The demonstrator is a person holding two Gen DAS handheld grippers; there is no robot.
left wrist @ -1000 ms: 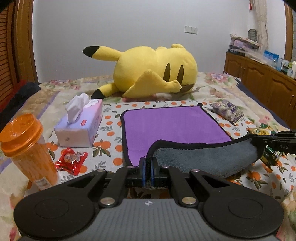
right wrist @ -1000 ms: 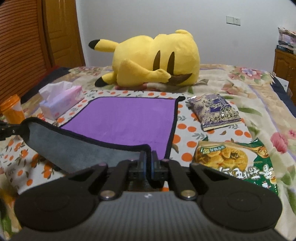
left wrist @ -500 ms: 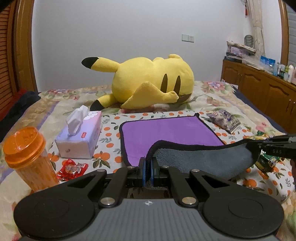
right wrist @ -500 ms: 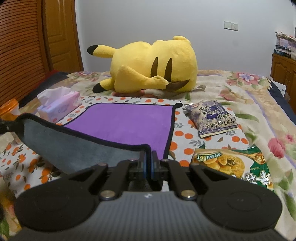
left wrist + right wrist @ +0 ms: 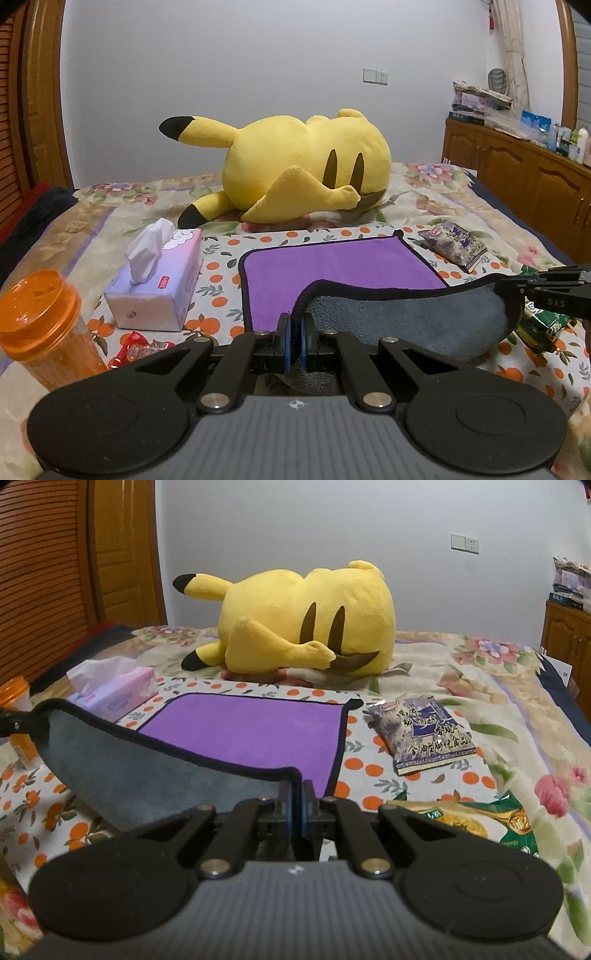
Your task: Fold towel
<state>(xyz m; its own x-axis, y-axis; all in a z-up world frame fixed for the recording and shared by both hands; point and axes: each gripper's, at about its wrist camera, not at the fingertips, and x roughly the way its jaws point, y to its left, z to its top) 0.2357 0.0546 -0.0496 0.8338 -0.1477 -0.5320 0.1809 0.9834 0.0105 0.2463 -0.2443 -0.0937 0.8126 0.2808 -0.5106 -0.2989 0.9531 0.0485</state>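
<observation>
A towel (image 5: 332, 266), purple on top with a grey underside and black edging, lies on the bed; it also shows in the right wrist view (image 5: 251, 731). Its near edge is lifted off the bed and hangs between both grippers, grey side facing me. My left gripper (image 5: 295, 328) is shut on the near left corner. My right gripper (image 5: 296, 794) is shut on the near right corner; it also shows at the right edge of the left wrist view (image 5: 517, 286). The far half of the towel stays flat.
A yellow plush toy (image 5: 306, 166) lies beyond the towel. A tissue box (image 5: 159, 280), an orange cup (image 5: 40, 321) and red candy wrappers (image 5: 140, 347) are left of it. A purple snack bag (image 5: 421, 734) and a green snack bag (image 5: 476, 823) are right. Wooden cabinets (image 5: 517, 177) stand far right.
Both grippers have risen with the towel's near edge. The lifted grey flap now hangs higher above the bed, and more of the wall shows.
</observation>
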